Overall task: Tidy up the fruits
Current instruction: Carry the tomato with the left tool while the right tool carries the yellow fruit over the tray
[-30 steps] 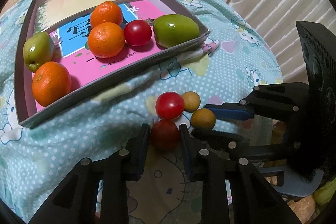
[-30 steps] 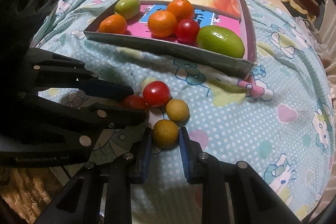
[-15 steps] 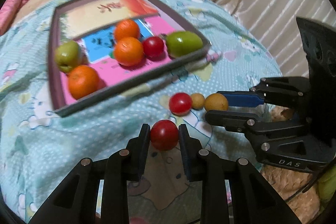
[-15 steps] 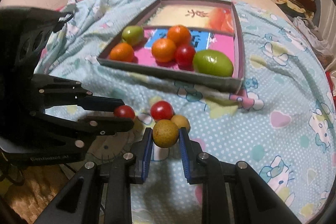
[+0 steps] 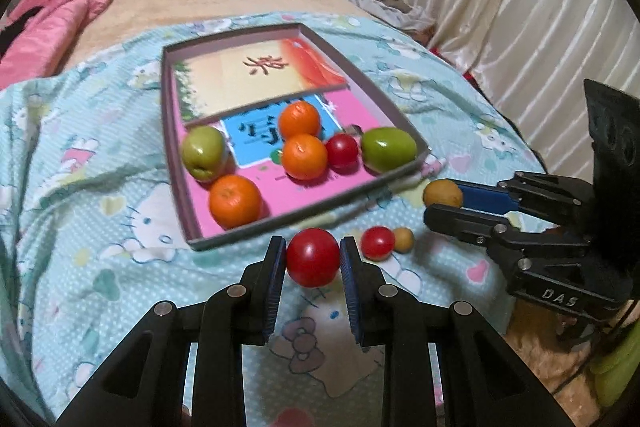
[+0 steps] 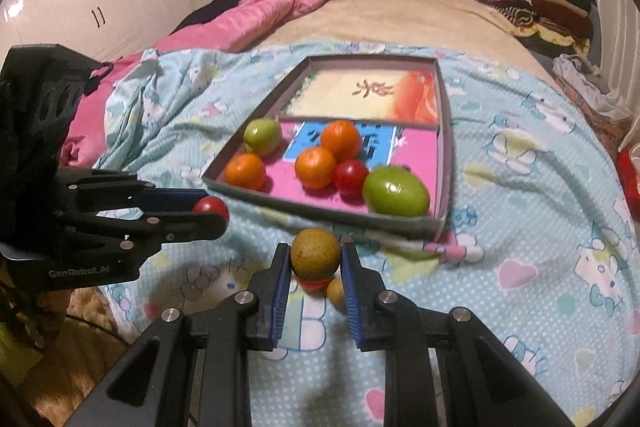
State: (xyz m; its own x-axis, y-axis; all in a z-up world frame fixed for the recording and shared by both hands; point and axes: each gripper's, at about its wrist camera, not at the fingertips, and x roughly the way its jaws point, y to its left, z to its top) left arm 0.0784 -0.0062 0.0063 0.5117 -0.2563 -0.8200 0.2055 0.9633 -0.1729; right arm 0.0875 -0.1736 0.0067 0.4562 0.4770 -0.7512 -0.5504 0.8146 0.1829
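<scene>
The left tongs [image 5: 313, 259] grip a red tomato [image 5: 312, 257] and the right tongs [image 6: 314, 259] clamp a brownish fruit [image 6: 315, 253], both held above the bed [image 5: 100, 267] near the tray [image 5: 176, 163].

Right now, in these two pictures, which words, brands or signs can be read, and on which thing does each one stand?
"DAS": on the body of the right gripper, seen from the left wrist.
"GenRobot.AI": on the body of the left gripper, seen from the right wrist; slightly blurred.
One large brush-written Chinese character: on the cream card in the box; I cannot read it.
Large Chinese characters on the blue panel: partly hidden by fruit, unreadable.
</scene>
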